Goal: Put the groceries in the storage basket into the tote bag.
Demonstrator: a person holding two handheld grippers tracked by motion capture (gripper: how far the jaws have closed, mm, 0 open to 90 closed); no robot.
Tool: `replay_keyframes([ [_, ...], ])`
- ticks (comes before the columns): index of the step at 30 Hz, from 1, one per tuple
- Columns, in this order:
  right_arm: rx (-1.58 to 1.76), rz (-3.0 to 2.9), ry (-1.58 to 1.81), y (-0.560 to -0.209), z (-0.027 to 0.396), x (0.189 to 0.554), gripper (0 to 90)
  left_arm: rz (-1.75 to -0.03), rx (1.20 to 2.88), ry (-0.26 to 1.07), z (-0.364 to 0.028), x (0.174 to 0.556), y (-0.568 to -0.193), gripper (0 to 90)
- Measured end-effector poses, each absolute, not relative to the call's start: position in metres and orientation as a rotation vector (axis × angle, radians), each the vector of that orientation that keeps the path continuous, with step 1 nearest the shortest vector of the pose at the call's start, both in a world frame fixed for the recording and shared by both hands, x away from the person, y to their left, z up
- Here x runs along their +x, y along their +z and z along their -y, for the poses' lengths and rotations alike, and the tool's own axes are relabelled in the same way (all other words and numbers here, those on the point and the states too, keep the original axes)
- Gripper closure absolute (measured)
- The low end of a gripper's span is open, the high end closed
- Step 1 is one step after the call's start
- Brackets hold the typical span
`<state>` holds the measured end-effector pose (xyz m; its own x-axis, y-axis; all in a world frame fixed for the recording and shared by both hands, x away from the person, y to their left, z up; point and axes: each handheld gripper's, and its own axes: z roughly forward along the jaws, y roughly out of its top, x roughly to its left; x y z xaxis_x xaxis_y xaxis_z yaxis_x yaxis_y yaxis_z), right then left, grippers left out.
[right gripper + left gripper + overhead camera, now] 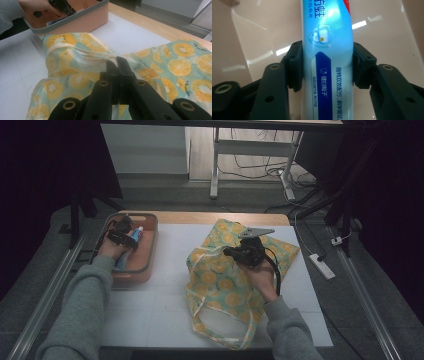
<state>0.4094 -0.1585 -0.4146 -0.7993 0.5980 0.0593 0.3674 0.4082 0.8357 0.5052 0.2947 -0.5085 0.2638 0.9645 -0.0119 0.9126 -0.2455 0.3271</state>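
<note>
A blue and white toothpaste tube (328,57) lies in a salmon-pink tray (150,262) at the table's left. My left gripper (327,50) reaches into that tray, its two black pads pressed against the tube's sides. In the high view the left gripper (120,236) sits over the tray's far end, next to the toothpaste tube (137,234). A cloth bag (215,275) printed with yellow citrus slices lies in the middle of the table. My right gripper (117,60) is shut on a fold of the bag (185,62) near its opening and holds it slightly raised; the right gripper (230,252) sits above the bag's top.
The white table top (165,295) has a wooden strip along its far edge. The pink tray (82,21) has a grey rim and stands just beyond the bag. A power strip (320,265) and cables lie on the floor to the right.
</note>
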Motion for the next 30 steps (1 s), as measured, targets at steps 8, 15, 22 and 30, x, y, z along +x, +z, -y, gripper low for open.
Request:
replay_keyframes([
  [8,0.851,-2.408,1.342,-0.414,0.161,0.410,90.0,-1.727,2.227,0.250,-0.302,0.503,-0.504,62.5],
  [15,0.857,-2.405,1.342,-0.414,0.162,0.410,90.0,-1.714,2.203,0.261,-0.307,0.501,-0.503,68.1],
  [22,0.865,-2.403,1.337,-0.415,0.165,0.411,90.0,-1.697,2.186,0.253,-0.310,0.500,-0.501,70.9],
  [30,0.874,-2.401,1.334,-0.416,0.166,0.411,90.0,-1.668,2.176,0.239,-0.312,0.498,-0.498,73.0],
])
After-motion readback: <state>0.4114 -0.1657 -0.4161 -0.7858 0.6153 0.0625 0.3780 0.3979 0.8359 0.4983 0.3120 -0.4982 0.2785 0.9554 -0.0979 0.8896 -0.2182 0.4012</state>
